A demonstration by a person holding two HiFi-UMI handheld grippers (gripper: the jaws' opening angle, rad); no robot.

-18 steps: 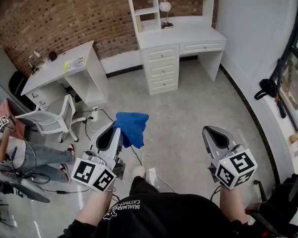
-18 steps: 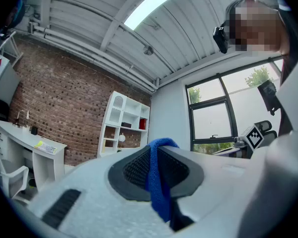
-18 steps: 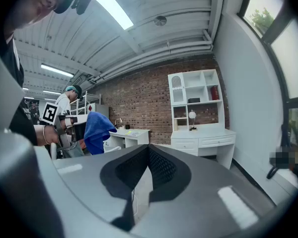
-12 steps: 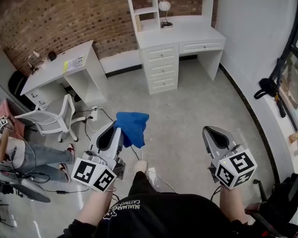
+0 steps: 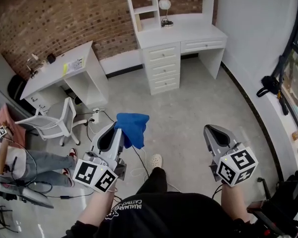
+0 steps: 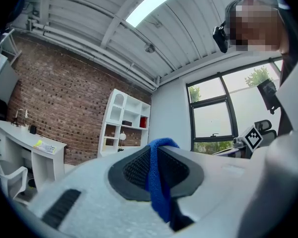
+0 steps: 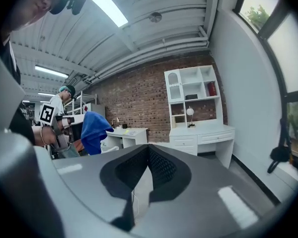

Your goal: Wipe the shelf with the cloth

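Observation:
My left gripper is shut on a blue cloth, which hangs off its tip over the floor. In the left gripper view the blue cloth runs between the closed jaws. My right gripper is shut with nothing in it, level with the left one and well to its right. The white shelf unit stands on a white desk against the brick wall, far ahead of both grippers. In the right gripper view the shelf unit is far off and the cloth shows at the left.
A second white desk and a white chair stand at the left. A seated person's legs are at the far left. Cables trail on the floor. A white wall and a window frame run along the right.
The view has shifted slightly and the person's shoe has stepped forward on the floor. Both grippers hold much the same pose, with the cloth still gripped.

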